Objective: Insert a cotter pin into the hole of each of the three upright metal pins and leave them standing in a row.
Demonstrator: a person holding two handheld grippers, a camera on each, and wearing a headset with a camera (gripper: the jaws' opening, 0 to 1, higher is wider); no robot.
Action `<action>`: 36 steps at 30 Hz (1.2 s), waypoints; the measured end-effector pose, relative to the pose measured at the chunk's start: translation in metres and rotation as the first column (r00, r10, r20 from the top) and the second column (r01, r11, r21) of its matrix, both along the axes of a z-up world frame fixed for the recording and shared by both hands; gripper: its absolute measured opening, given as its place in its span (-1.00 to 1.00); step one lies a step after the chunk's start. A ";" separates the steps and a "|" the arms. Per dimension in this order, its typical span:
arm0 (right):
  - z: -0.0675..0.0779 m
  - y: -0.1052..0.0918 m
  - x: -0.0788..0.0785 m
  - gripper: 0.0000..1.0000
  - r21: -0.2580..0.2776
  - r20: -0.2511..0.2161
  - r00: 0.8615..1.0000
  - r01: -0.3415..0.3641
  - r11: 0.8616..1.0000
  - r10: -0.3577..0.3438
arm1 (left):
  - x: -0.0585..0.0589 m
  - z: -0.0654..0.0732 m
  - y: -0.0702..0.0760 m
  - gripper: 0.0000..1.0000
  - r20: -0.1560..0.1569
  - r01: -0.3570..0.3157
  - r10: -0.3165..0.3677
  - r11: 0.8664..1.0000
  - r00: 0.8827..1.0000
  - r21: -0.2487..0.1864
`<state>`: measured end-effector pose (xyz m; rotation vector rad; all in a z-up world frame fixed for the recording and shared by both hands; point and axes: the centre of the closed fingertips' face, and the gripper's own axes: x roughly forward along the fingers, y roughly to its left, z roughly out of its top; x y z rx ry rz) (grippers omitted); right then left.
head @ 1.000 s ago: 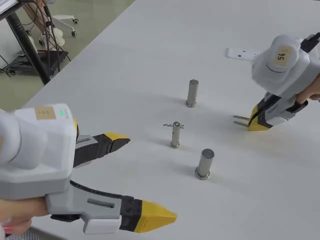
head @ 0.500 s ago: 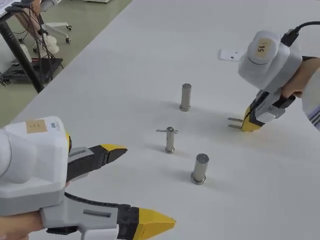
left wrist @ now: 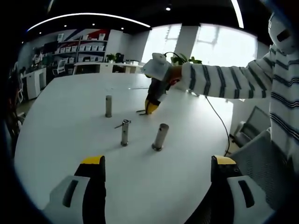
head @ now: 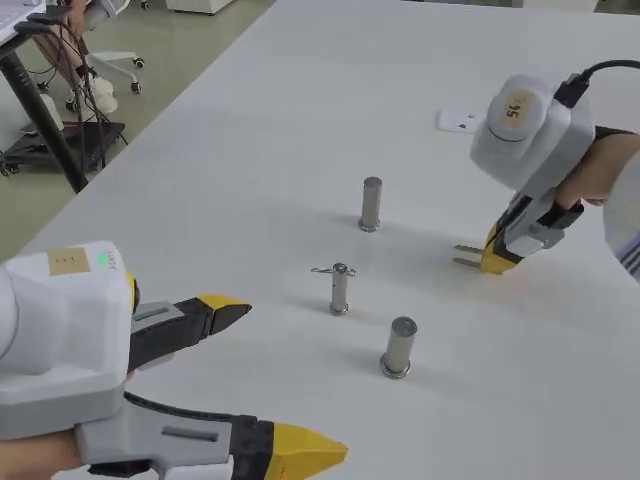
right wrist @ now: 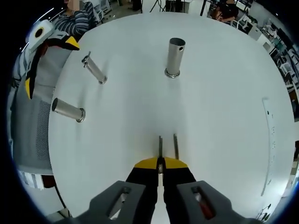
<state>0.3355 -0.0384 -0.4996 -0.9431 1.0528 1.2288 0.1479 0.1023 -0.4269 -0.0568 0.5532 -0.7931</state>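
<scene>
**Head view.** The right gripper point(head: 492, 260) is hovering low over the surface point(head: 250, 150), clamping a loose cotter pin point(head: 466, 255) whose legs are pointing toward the row. The far pin point(head: 371, 203), middle pin point(head: 340, 289) and near pin point(head: 399, 347) are all standing upright. The middle pin is already carrying a fitted cotter pin point(head: 330, 270), so two are waiting. The left gripper point(head: 290, 380) is hanging well apart from the row with its jaws spread and nothing between them.

**Left gripper view.** The left gripper point(left wrist: 158, 161) is gaping wide and empty. The far pin point(left wrist: 108, 106), middle pin point(left wrist: 124, 132) and near pin point(left wrist: 160, 136) are standing free, with nothing bracing them. The right gripper point(left wrist: 150, 108) is sitting just beyond the row.

**Right gripper view.** The right gripper point(right wrist: 160, 163) is pinching only the head end of the loose cotter pin point(right wrist: 167, 145), and both legs are sticking out long. The far pin point(right wrist: 175, 57) is lying closest to their line. Its cross hole cannot be made out from here.

**Risks, as I am judging them.**
- Legs missing the hole would be pushing sideways on an unbraced pin and could tip it, breaking the row.
- A short pinch may be letting the cotter pin swivel on contact.
- A toppling pin could be knocking its neighbour down.
</scene>
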 end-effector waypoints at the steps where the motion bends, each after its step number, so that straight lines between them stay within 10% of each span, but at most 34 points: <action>1: 0.000 0.000 0.000 -1.00 0.011 -0.001 1.000 0.010 1.000 -0.009 | 0.000 0.000 0.000 0.84 0.001 -0.002 0.002 1.000 1.000 -0.001; 26: 0.034 -0.003 -0.019 -1.00 0.241 0.159 0.972 0.131 0.962 -0.172 | 0.003 0.014 -0.010 0.64 0.001 -0.009 0.009 0.999 1.000 -0.044; 36: 0.068 -0.006 -0.037 -1.00 0.428 0.235 0.932 0.154 0.890 -0.275 | 0.015 0.026 -0.012 0.59 0.012 -0.026 0.027 0.996 1.000 -0.080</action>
